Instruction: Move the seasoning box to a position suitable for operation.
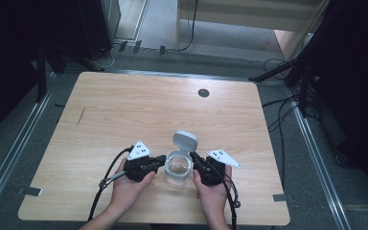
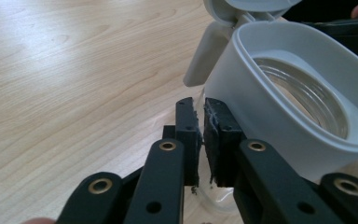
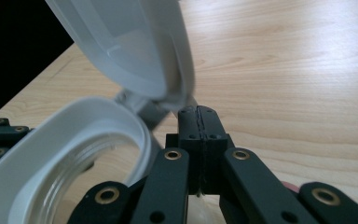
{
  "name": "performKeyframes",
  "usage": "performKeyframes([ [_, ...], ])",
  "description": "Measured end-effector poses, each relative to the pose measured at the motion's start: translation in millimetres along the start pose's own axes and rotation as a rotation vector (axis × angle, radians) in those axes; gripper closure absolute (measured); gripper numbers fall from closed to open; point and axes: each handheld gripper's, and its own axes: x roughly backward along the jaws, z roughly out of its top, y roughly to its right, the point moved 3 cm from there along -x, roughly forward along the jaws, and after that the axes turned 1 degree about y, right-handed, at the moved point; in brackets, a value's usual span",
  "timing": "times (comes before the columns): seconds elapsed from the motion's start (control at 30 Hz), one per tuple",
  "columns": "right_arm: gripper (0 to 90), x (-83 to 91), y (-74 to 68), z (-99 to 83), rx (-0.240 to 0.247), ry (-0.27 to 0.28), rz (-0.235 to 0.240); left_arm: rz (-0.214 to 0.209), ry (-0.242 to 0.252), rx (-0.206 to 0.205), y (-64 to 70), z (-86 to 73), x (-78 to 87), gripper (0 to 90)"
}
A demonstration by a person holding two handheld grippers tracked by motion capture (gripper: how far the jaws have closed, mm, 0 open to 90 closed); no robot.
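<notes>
1. High view: counter [image 1: 124,110] evenly lit and sharp; both side edges fall into deep black.
2. Left gripper view: pale glare streaks the wood top left; near links soft.
3. Right gripper view: sheen upper right, open lid [image 3: 135,46] blurred, dark corner left.

Both forearms are coming in from the bottom of the high view and angling slightly inward toward each other, each hand wrapping around the body of its tool — the left hand [image 1: 133,184] cupping from below and behind, the right hand [image 1: 211,189] doing the same on its side. The left gripper [image 1: 162,159] is pointing right and the right gripper [image 1: 193,157] is pointing up and left, their tips lying near each other. In the gripper views, the left gripper's [image 2: 200,116] jaws are standing almost closed with a thin slit between the pads, while the right gripper's [image 3: 199,122] jaws are pressing flat together — pad against pad.
</notes>
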Motion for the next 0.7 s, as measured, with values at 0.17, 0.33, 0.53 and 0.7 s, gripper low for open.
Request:
performKeyframes([
  [0.17,90.0,1.9,6.2,3.3,0.004,0.005,-0.018,0.024,0.032,0.047,-7.5,-6.3,7.5,77.2],
  [0.33,90.0,11.9,15.7,7.7,0.004,0.016,-0.035,0.013,0.053,0.062,-15.2,-15.0,18.8,76.5],
  [0.53,90.0,19.9,20.6,11.0,0.014,0.028,-0.038,0.012,0.058,0.043,-25.1,-23.7,32.9,74.9],
  [0.7,90.0,24.0,27.7,21.4,0.073,0.027,-0.052,0.058,0.124,0.082,-59.8,-35.2,64.4,66.9],
])
